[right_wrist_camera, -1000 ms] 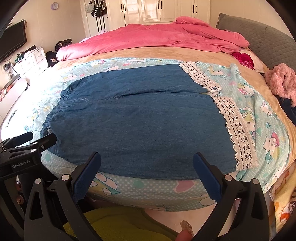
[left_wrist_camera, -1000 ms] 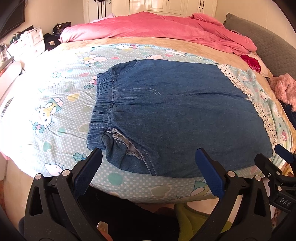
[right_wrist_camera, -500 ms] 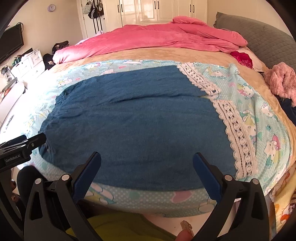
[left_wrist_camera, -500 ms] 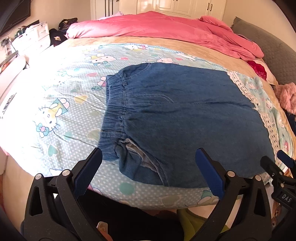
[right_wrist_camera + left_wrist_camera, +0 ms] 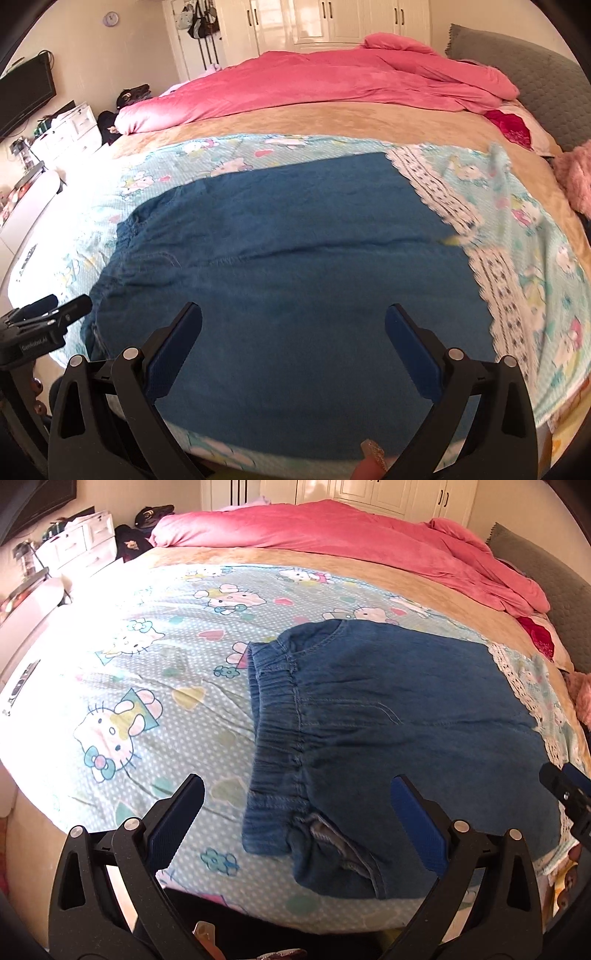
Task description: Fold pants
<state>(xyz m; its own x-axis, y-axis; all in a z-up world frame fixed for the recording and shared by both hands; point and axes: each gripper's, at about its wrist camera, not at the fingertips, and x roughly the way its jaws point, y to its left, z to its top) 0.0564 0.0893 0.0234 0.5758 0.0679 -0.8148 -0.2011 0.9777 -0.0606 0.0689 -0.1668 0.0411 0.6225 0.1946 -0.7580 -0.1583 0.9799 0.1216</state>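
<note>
Blue denim pants (image 5: 406,731) lie flat on the cartoon-print sheet (image 5: 155,672), elastic waistband (image 5: 273,716) at the left, legs running right. The near waistband corner is bunched, showing the pale inside. My left gripper (image 5: 297,812) hovers open above that near waistband corner, nothing between its blue pads. In the right wrist view the pants (image 5: 295,266) fill the middle. My right gripper (image 5: 293,339) hangs open over the near edge of the leg part, empty. The left gripper (image 5: 55,314) shows at the left edge of that view, the right gripper (image 5: 565,786) at the right edge of the other.
A pink duvet (image 5: 314,85) is heaped along the far side of the bed. A white lace trim (image 5: 491,280) crosses the sheet right of the pants. A grey headboard (image 5: 517,62) and a pink fluffy garment (image 5: 576,173) sit at the right, white drawers (image 5: 77,539) at the left.
Both grippers have moved forward over the bed toward the pants, which now look larger. The left view has shifted so the waistband sits between its fingers. The pants have not moved.
</note>
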